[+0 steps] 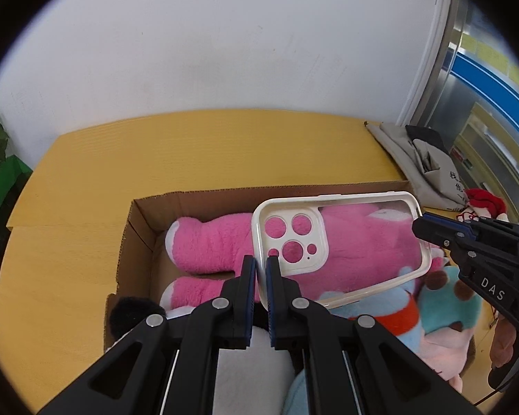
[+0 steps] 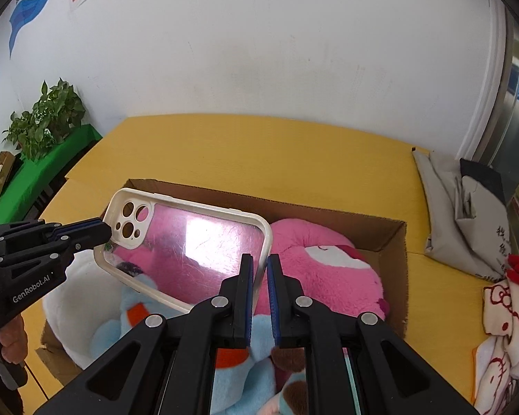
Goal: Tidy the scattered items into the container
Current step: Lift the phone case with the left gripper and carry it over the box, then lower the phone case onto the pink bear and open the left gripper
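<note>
Yellow-topped table carries an open cardboard box set toward its near right part, already packed: big pink plush along the far wall of the box, light-blue plush and a white plush nearer. Phone case, clear back with a cream rim, hangs tilted over the box interior, held at both ends: left gripper clenched on the camera-cutout end, right gripper clenched on the opposite short edge. Both grips are thin edge pinches on smooth plastic, so likely risks are the case twisting or popping out if the two hands drift apart or tilt unevenly. If one side lets go first, the case may swing and drop edge-on, bounce off the springy plush, and slide to the box wall or over it onto the table. The box looks full, so the case may perch on top. A Hello Kitty cloth and a grey bag lie at the table's right edge, outside the box.
</note>
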Available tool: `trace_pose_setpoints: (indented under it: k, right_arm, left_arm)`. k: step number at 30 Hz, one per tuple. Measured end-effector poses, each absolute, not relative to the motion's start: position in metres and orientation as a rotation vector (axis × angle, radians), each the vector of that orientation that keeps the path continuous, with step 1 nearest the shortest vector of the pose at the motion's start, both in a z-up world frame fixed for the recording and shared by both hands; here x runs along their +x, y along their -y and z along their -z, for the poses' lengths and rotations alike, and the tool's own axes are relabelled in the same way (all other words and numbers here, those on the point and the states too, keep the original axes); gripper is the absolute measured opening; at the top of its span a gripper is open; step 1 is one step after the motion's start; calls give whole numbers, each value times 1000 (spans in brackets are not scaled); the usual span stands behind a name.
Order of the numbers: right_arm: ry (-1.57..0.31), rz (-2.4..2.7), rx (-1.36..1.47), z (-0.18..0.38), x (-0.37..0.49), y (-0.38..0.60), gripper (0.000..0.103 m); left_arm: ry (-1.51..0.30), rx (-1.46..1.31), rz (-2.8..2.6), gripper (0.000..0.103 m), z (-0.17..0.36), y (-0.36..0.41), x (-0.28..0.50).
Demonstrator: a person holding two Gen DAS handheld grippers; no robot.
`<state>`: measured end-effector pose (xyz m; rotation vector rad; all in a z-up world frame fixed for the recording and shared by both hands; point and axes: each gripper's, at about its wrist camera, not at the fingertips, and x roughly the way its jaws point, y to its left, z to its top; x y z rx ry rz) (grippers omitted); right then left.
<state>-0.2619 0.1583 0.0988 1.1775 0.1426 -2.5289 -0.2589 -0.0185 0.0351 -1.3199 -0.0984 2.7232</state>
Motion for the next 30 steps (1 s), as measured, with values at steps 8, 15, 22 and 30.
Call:
trace_pose_setpoints:
  k: [8,15,22,30]
  right_arm:
    - [-138,2507,1233,-72,-282,-158,9]
    - [-133,2499,1269,-57,-288,-162,9]
    - [-92,2472,1296,-46,-291,-165,10]
    - [-31,2527,1212,-65,-275,-172,82]
  left_arm:
    - [102,-1358,-2701,5,-16,21,-273]
    - [98,-1370,-2691,5,-7,20,-280]
    - [120,-1323,-2715,12,-9,26,-278]
    - [129,-1214,-2804,56,-32,35,-260]
